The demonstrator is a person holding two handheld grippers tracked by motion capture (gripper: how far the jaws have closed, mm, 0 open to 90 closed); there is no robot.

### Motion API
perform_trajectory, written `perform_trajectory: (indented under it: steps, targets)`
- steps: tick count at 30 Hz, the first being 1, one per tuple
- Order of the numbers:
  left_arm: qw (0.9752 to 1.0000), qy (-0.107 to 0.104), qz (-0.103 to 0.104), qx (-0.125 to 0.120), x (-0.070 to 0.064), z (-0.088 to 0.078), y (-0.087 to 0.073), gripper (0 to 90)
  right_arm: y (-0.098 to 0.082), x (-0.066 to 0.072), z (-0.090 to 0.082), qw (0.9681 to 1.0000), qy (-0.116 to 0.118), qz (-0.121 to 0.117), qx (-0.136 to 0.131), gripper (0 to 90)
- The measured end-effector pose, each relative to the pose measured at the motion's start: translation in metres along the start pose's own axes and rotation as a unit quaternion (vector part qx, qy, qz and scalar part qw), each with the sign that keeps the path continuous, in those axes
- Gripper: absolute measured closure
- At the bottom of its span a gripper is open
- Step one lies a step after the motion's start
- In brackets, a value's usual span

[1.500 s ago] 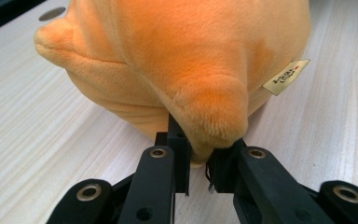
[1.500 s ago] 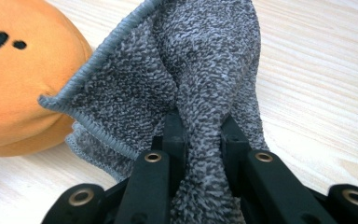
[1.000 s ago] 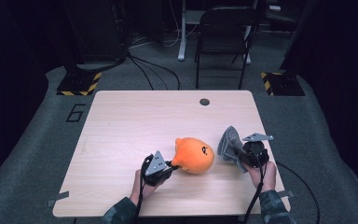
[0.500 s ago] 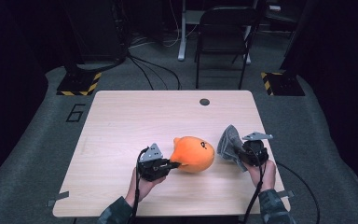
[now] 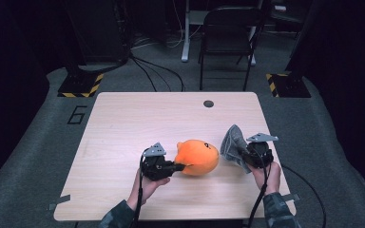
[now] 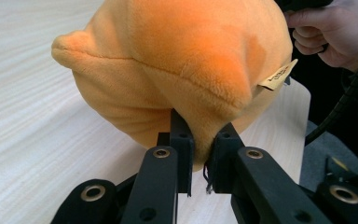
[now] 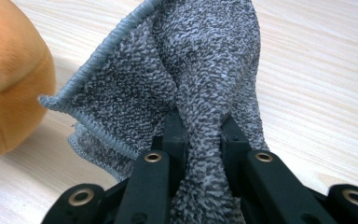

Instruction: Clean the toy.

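Observation:
An orange plush toy (image 5: 197, 156) lies near the front middle of the wooden table (image 5: 138, 118). My left gripper (image 5: 183, 166) is shut on a fold of the toy's fabric at its left side. Seen from the left gripper view, the plush toy (image 6: 182, 70) bulges above the jaws, which pinch its lower seam, and a small tan label sticks out at its right. To the toy's right, my right gripper (image 5: 242, 153) is shut on a bunched grey cloth (image 5: 233, 142), held up off the table. The grey cloth (image 7: 191, 79) has a stitched pale edge.
A small dark round hole (image 5: 208, 103) sits near the table's far edge. A black chair (image 5: 228, 33) stands beyond the table, with cables on the floor. Yellow-black striped floor markers (image 5: 81, 88) lie at the back left and right.
My left gripper has risen a little and shifted slightly, lifting the toy's pinched edge. The right gripper and cloth have stayed where they were.

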State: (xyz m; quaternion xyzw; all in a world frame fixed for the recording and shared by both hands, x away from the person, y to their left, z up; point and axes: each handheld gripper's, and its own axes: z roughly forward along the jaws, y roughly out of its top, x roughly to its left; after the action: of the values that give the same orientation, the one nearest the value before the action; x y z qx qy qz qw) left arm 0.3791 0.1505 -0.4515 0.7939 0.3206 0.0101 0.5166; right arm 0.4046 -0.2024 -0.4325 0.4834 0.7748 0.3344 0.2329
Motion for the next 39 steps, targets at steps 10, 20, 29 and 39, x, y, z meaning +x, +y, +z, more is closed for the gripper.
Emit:
perform_trajectory:
  steps: [10, 20, 29, 39]
  targets:
    - [0.9990, -0.014, -0.038, 0.022, 0.006, 0.014, -0.004, 82.6, 0.013, 0.012, -0.016, 0.9993, 0.014, -0.021, -0.028, 77.2]
    - [0.9975, -0.018, -0.059, 0.034, 0.010, 0.025, -0.009, 82.6, 0.037, 0.063, -0.041, 0.9933, 0.077, -0.058, -0.063, 77.2]
    - [0.9972, -0.016, -0.057, 0.046, 0.012, 0.036, -0.013, 82.7, 0.037, 0.120, -0.018, 0.9849, 0.122, -0.115, -0.042, 77.3]
    - [0.9977, -0.018, -0.045, 0.048, 0.013, 0.040, -0.017, 82.7, 0.023, 0.119, -0.001, 0.9867, 0.077, -0.142, -0.014, 78.1]
